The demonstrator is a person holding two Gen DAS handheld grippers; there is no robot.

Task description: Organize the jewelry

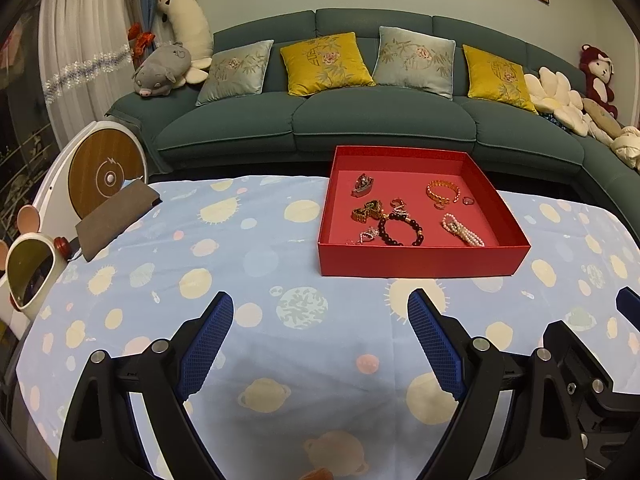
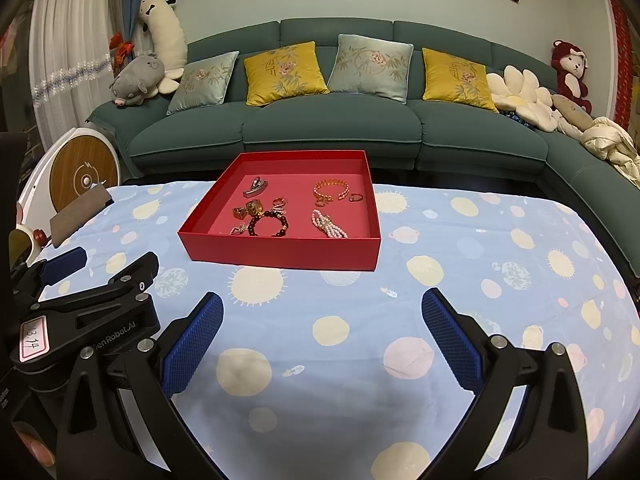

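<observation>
- Living room backdrop: teal sofa [image 1: 384, 120] along the far wall, yellow and pale blue cushions on it, plush toys at both ends.
- Table [image 1: 248, 264] in front of it, covered by a light blue cloth with a planet print.
- Red tray [image 1: 420, 258] sits on the cloth toward the far edge; right of centre in my left wrist view, left of centre in my right wrist view [image 2: 280, 254].
- All jewelry I can see lies inside the tray: gold bangle [image 1: 442, 192] far right, small ring [image 1: 468, 201] just beside it, pearl bracelet [image 1: 464, 230] near right, dark bead bracelet [image 1: 400, 231] near centre, gold watch [image 1: 366, 211] on the left, dark metal piece [image 1: 362, 184] at far left. Small silver bits by the bead bracelet, too small to identify.
- Brown flat pouch [image 1: 116, 216] lies at the table's left edge, well apart from the tray.
- My left tool [image 1: 320, 308] hovers over bare cloth short of the tray, fingers spread wide, gripping nothing.
- My right tool [image 2: 322, 308] same: spread wide, nothing between the pads, short of the tray. Left tool's body shows at the left of this view.
</observation>
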